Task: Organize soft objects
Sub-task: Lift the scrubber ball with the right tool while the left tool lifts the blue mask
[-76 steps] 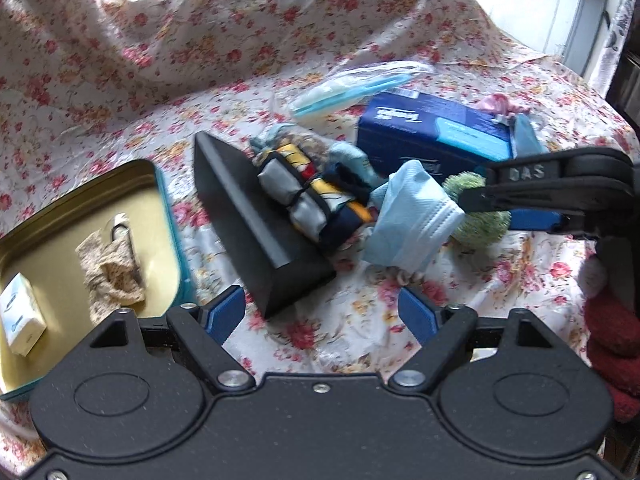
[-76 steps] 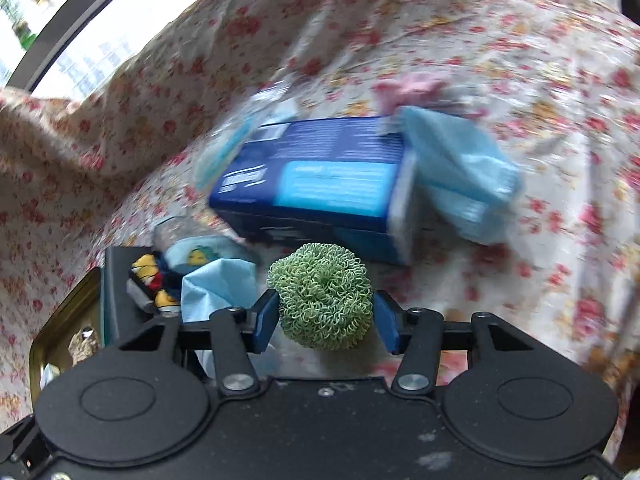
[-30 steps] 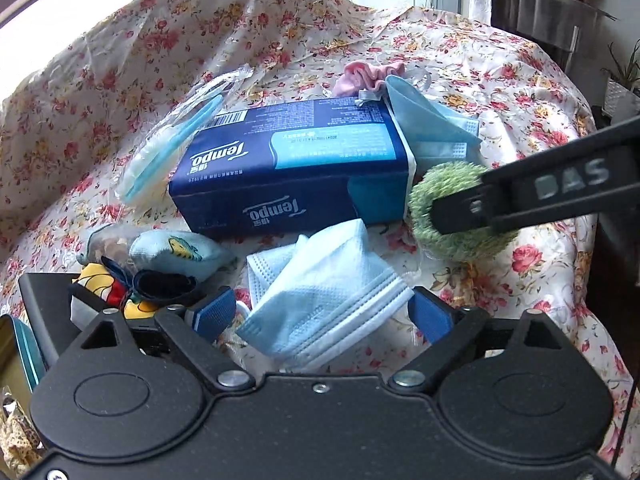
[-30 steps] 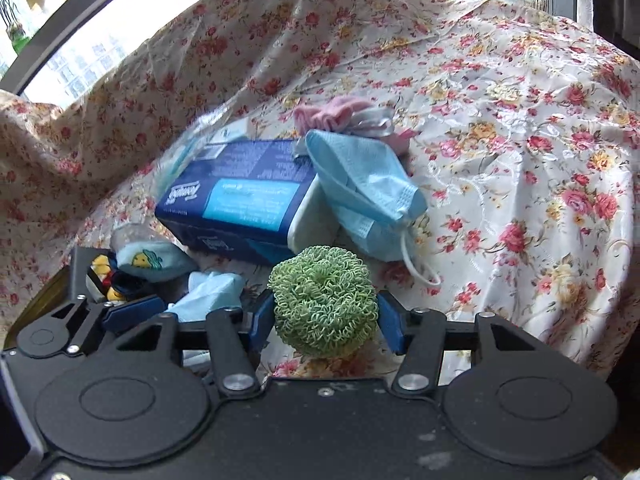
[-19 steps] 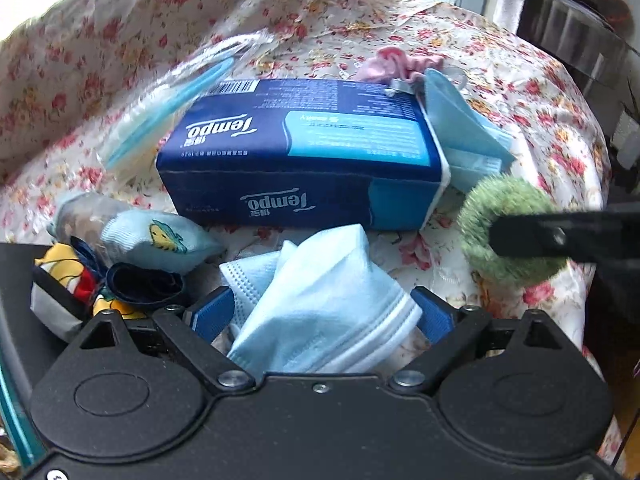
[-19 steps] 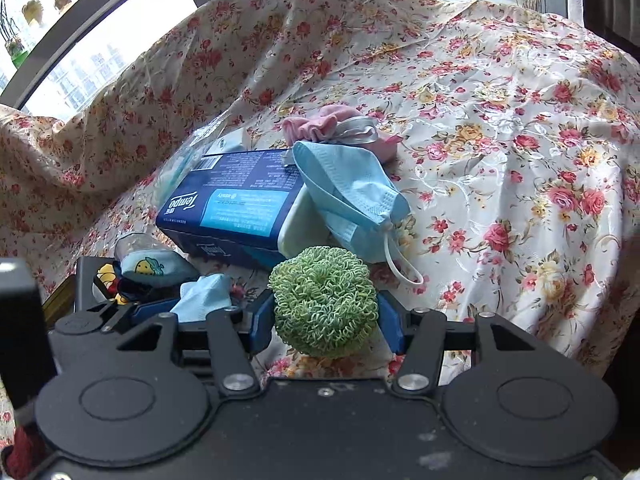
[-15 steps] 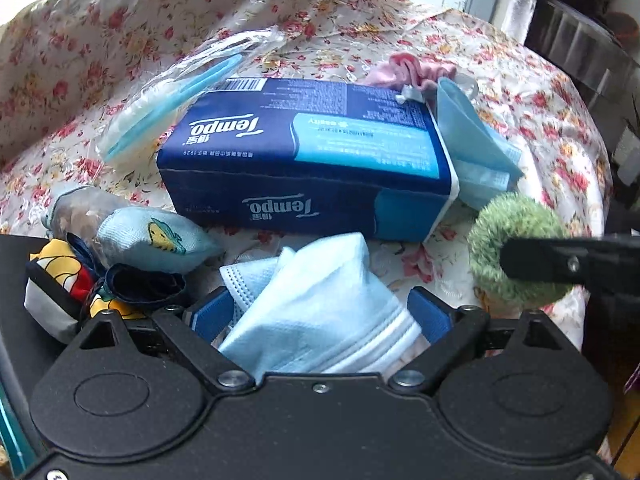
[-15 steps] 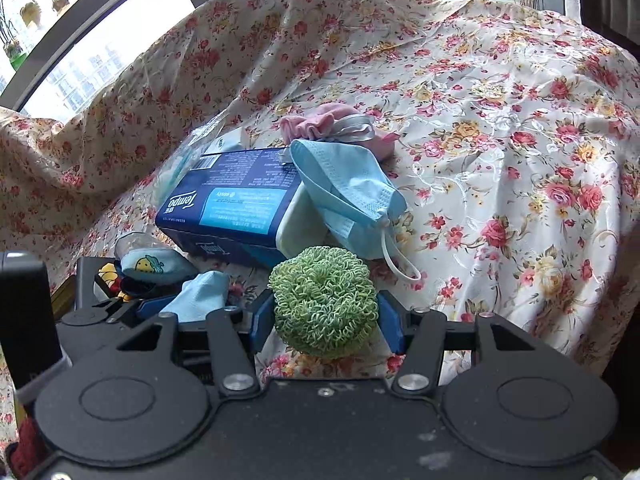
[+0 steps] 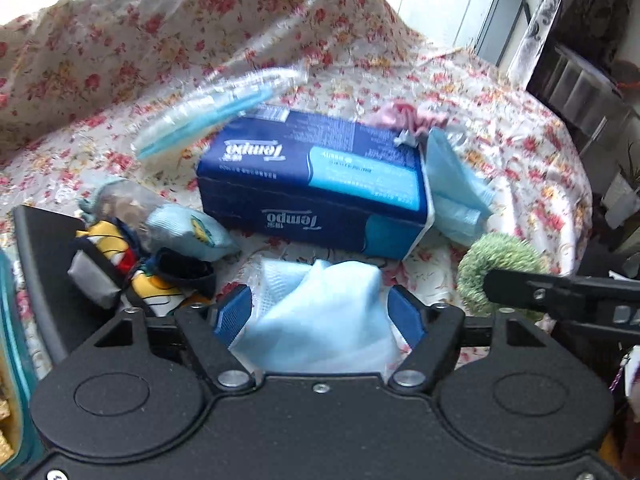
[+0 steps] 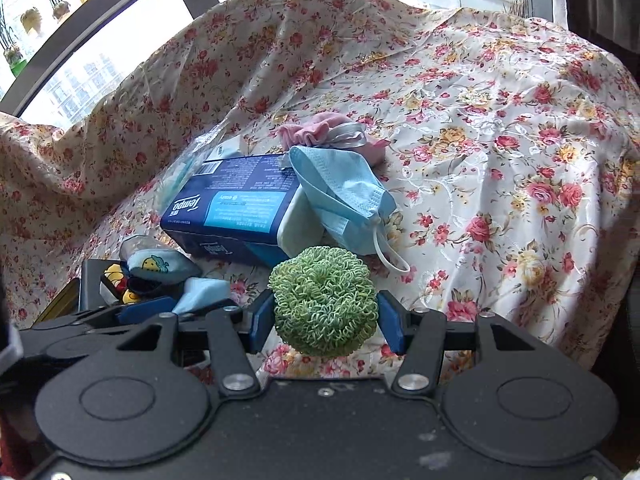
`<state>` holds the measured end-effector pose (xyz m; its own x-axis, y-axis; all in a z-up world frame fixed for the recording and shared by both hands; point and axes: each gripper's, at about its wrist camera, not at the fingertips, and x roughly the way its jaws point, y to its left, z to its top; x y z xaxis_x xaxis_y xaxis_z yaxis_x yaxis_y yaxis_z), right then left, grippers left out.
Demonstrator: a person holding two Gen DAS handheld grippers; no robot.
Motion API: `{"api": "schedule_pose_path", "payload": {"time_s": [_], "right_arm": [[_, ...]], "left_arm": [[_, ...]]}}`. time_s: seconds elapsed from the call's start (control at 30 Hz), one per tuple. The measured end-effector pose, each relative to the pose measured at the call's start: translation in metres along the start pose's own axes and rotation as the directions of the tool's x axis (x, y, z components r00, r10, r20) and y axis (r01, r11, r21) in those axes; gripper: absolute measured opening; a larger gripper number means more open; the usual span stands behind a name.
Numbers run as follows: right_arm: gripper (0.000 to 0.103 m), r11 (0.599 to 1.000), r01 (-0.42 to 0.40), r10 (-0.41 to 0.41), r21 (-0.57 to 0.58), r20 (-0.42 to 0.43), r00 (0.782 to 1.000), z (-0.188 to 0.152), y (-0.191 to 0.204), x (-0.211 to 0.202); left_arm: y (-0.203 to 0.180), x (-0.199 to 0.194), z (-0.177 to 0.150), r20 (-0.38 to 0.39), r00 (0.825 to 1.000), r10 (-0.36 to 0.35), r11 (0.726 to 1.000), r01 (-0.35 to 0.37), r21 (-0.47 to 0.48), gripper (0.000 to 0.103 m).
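A crumpled light-blue face mask (image 9: 320, 312) is bunched between the blue pads of my left gripper (image 9: 320, 314). Its jaws are closing and both pads press on the mask. In the right wrist view the same mask (image 10: 200, 292) pokes out of that gripper at the lower left. My right gripper (image 10: 326, 322) is shut on a green curly scrubber ball (image 10: 324, 300). The ball (image 9: 496, 256) also shows at the right of the left wrist view. A second blue mask (image 10: 340, 196) leans on the end of a dark blue tissue pack (image 9: 312, 184).
A black box (image 9: 40, 264) at left holds rolled socks, with a pale blue sock (image 9: 188, 232) beside it. A teal-rimmed tin (image 9: 8, 320) sits at the far left edge. A pink scrunchie (image 10: 320, 132) and a clear bag (image 9: 216, 120) lie behind the pack on the floral cloth (image 10: 500, 140).
The left pads have drawn together on the mask, which is now bunched higher between them, and the left view has tilted. The right gripper keeps the green ball, hardly moved.
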<state>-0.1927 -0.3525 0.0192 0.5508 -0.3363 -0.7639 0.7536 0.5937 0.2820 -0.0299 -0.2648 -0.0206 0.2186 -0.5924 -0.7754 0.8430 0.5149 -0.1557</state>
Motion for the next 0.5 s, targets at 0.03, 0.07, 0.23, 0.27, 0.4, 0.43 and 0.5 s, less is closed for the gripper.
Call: {"api": "schedule_pose_path", "payload": {"time_s": [0.03, 0.07, 0.23, 0.27, 0.4, 0.43, 0.5], "right_arm": [[0.054, 1.0, 0.001, -0.001, -0.001, 0.001, 1.0, -0.001, 0.0, -0.002], [0.054, 1.0, 0.002, -0.002, -0.001, 0.003, 1.0, -0.002, 0.001, -0.003], [0.054, 1.0, 0.011, -0.011, -0.007, 0.005, 1.0, -0.007, 0.005, -0.008], [0.054, 1.0, 0.011, -0.011, -0.011, 0.008, 1.0, -0.008, 0.006, -0.009], [0.054, 1.0, 0.011, -0.011, -0.014, 0.013, 1.0, -0.01, 0.005, -0.015], [0.054, 1.0, 0.013, -0.013, -0.012, 0.014, 1.0, -0.01, 0.004, -0.016], [0.054, 1.0, 0.015, -0.015, -0.007, 0.015, 1.0, -0.01, 0.002, -0.017]], "left_arm": [[-0.001, -0.004, 0.0, 0.009, 1.0, 0.0, 1.0, 0.0, -0.001, 0.066], [-0.001, -0.009, -0.002, 0.017, 1.0, 0.004, 1.0, -0.004, -0.002, 0.066], [-0.005, -0.004, -0.007, 0.004, 0.999, 0.038, 0.999, -0.038, 0.039, 0.081], [-0.005, -0.001, -0.009, -0.005, 1.0, 0.031, 0.999, -0.031, 0.043, 0.083], [-0.009, 0.01, -0.012, -0.016, 0.999, 0.042, 0.997, -0.04, 0.073, 0.091], [-0.011, 0.013, -0.013, -0.018, 0.999, 0.045, 0.996, -0.043, 0.081, 0.092], [-0.014, 0.02, -0.012, -0.022, 0.998, 0.051, 0.995, -0.048, 0.093, 0.092]]}}
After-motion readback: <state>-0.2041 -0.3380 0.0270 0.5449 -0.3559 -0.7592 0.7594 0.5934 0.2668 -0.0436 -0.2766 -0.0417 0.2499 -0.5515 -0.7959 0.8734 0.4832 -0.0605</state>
